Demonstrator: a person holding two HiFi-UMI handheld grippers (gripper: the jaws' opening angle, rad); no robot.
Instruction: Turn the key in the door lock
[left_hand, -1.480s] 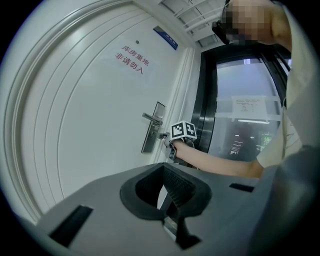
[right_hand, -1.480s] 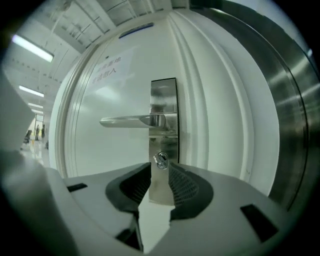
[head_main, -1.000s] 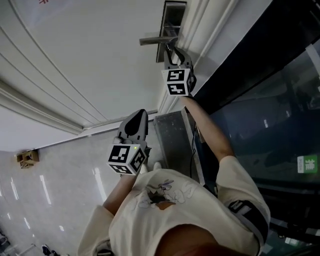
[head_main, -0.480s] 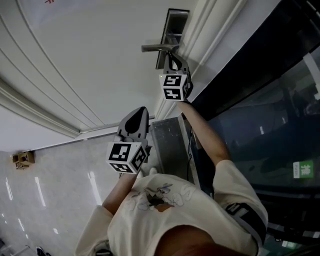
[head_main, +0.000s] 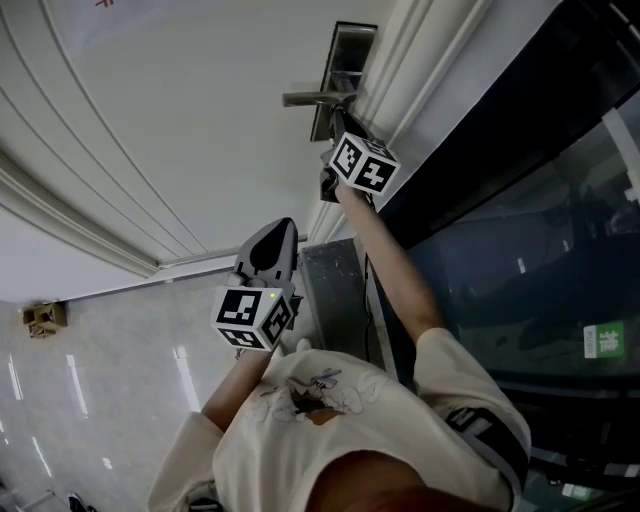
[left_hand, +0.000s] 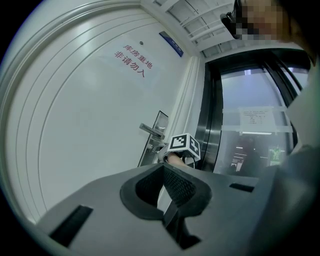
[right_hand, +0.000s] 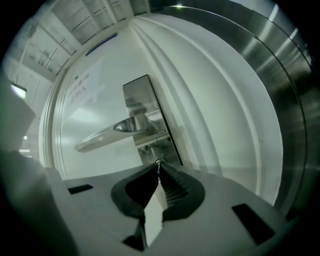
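Key (right_hand: 158, 163) between tips of right tool (right_hand: 159, 169)

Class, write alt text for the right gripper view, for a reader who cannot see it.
The hand-held gripper has its jaws shut on a small key near the lower end of a metal plate on a white door. A silver lever handle sticks out from the plate just above the key.

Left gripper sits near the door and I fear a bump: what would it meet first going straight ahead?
Probably the right gripper on the key at the lock plate, or the white door beside it; depth unclear.
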